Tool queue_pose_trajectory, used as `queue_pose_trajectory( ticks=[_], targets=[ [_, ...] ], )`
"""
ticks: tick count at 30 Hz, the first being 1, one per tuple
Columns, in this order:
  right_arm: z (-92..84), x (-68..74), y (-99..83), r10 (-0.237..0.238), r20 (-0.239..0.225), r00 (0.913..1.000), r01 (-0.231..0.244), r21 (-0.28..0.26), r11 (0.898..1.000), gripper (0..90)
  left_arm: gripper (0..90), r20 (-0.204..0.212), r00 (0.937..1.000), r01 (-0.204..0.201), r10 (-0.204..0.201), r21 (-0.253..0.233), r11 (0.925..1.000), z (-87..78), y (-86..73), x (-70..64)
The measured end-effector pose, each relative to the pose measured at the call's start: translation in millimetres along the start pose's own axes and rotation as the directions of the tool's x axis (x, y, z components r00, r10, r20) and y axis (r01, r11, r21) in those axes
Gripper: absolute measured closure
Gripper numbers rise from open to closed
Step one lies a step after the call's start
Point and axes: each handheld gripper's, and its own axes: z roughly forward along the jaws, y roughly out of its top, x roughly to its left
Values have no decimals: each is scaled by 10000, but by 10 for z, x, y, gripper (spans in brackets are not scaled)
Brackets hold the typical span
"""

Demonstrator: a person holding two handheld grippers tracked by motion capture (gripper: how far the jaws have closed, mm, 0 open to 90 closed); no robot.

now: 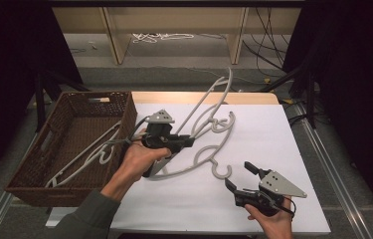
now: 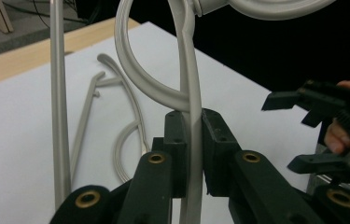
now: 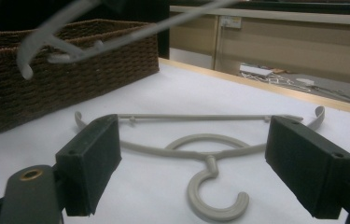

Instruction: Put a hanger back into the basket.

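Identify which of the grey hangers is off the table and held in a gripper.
The raised hanger, clamped in the left gripper and tilted up over the table. Another hanger lies flat on the white tabletop, and a third rests in the wicker basket.

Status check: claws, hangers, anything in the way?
Left claw shut on raised hanger. Right claw open, empty. Second hanger flat on table; basket holds more.

A brown woven wicker basket sits at the table's nine o'clock, overhanging its left edge. A white board table top has a pale wooden strip along its twelve o'clock edge. Beyond, at twelve o'clock, a coiled white cable lies on the grey floor between pale wooden legs.
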Motion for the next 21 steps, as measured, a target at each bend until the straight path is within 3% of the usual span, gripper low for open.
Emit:
queue_pose_trajectory(
  ticks=[6,10,15,18,21],
  targets=[
    [-1,-4,-2,11,97,10000,-13,129,9999,190,816,-408,9991,-108,91,-413,9991,-384,155,36],
    [9,5,-7,-46,60,10000,45,68,10000,190,816,-916,9956,-248,205,-464,9986,-626,203,107],
    [27,11,-16,64,-57,10000,-64,6,10000,188,817,-1630,9866,-154,73,-488,9987,-899,150,264],
    [28,10,-18,59,-63,10000,-59,7,10000,189,816,-1755,9841,160,-277,-680,9976,-1063,86,386],
    [30,6,-18,-27,45,10000,26,143,9999,188,816,-2107,9770,184,-329,-704,9973,-1201,1,493]
  ],
)
